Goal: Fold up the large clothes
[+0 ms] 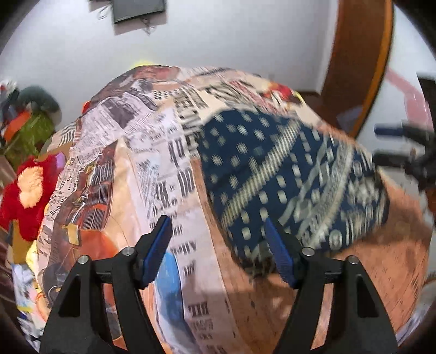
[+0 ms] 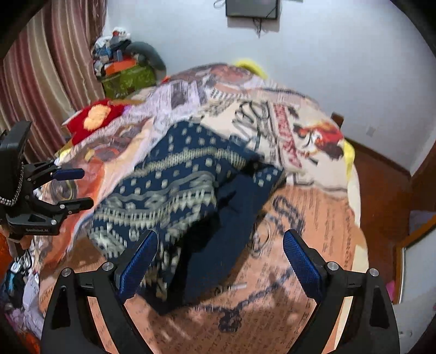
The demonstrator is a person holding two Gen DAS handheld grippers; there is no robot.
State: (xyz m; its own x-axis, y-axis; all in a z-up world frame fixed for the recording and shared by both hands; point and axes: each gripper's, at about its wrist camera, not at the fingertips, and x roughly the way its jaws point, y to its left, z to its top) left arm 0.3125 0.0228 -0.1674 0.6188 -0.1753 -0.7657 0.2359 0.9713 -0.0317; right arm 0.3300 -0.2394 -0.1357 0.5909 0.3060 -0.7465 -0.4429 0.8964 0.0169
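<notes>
Green bin [image 2: 128,79] upper left in the right view, by the curtain [image 2: 46,79], heaped with toys and cloth; contents too jumbled to name. Same bin [image 1: 30,133] at the left edge of the left view.

Sweater [image 2: 174,196], navy with a cream pattern, lies folded in a thick bundle on the bed [image 2: 313,231], centre of the right view, a plain navy part on its right side. In the left view the sweater [image 1: 286,177] sits right of centre, blurred.

Left claw [image 1: 218,256]: fingers apart, nothing between them, low in the frame; its right finger overlaps the sweater's near edge in the picture, contact can't be told. It also shows at the left edge of the right view [image 2: 75,188], fingers apart, empty.

Right claw [image 2: 220,266]: fingers wide apart, empty, above the sweater's near edge; the left finger overlaps the bundle in the picture. In the left view it is at the right edge [image 1: 392,144], blurred.

Bed cover is a newspaper-style print with an orange area near the claws. Red plush [image 1: 24,196] at the bed's left side. White wall [image 2: 327,54] behind with a dark screen [image 2: 252,8] at the top. Wooden floor [image 2: 381,168] right of the bed. Brown wooden frame [image 1: 357,62] upper right in the left view.
</notes>
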